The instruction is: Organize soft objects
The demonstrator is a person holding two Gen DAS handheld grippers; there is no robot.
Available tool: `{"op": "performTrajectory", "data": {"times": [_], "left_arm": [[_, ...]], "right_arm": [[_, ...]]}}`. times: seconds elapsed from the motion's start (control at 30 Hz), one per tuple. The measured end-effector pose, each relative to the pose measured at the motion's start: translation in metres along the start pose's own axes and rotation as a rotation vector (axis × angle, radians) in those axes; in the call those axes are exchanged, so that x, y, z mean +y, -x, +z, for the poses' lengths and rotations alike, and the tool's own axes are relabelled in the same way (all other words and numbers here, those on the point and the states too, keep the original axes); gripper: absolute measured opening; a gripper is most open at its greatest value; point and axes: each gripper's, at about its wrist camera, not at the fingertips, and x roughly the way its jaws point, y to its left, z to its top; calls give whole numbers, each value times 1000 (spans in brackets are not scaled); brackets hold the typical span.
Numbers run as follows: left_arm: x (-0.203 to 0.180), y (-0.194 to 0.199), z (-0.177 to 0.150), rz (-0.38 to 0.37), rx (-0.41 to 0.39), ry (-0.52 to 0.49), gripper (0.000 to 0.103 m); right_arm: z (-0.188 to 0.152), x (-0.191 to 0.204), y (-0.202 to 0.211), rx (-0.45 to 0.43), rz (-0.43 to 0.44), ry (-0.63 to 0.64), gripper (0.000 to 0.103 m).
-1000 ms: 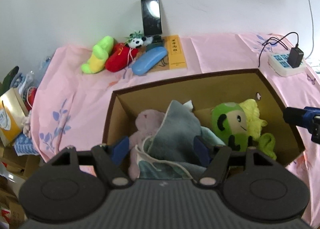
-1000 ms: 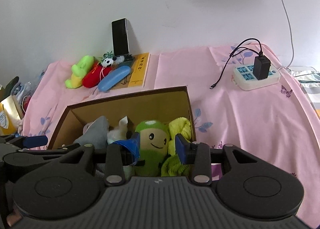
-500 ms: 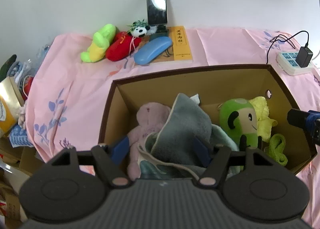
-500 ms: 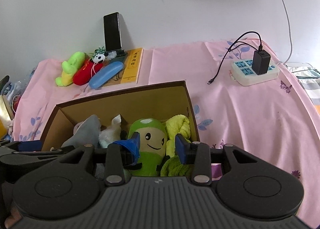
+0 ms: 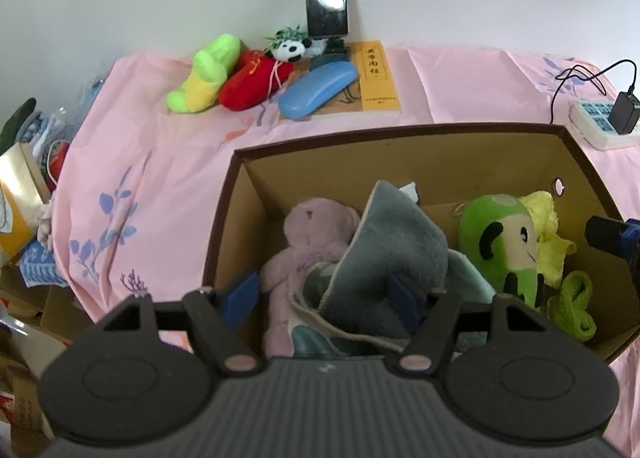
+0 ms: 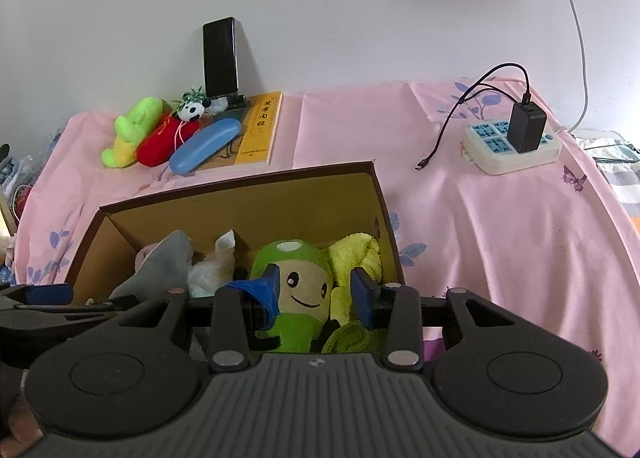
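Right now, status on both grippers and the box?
Left gripper open over grey cloth. Right gripper open around green plush, no squeeze visible. Cardboard box crowded; yellow towel against right finger.

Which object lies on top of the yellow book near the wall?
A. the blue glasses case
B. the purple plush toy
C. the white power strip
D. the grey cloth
A: the blue glasses case rests across the lower left part of the yellow book, while the power strip sits far off on the pink sheet, and the grey cloth and purple plush toy lie inside the cardboard box.
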Motion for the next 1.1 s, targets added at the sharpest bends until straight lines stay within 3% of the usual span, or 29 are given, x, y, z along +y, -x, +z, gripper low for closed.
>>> {"op": "performTrajectory", "data": {"times": [0.47,1.1], "left_arm": [[-4,-4,4,29,-13,3,69],[-3,12,3,49,-64,83,69]], "right_arm": [[-1,-5,-10,15,6,-10,22],[3,-7,-14,3,29,31,22]]}}
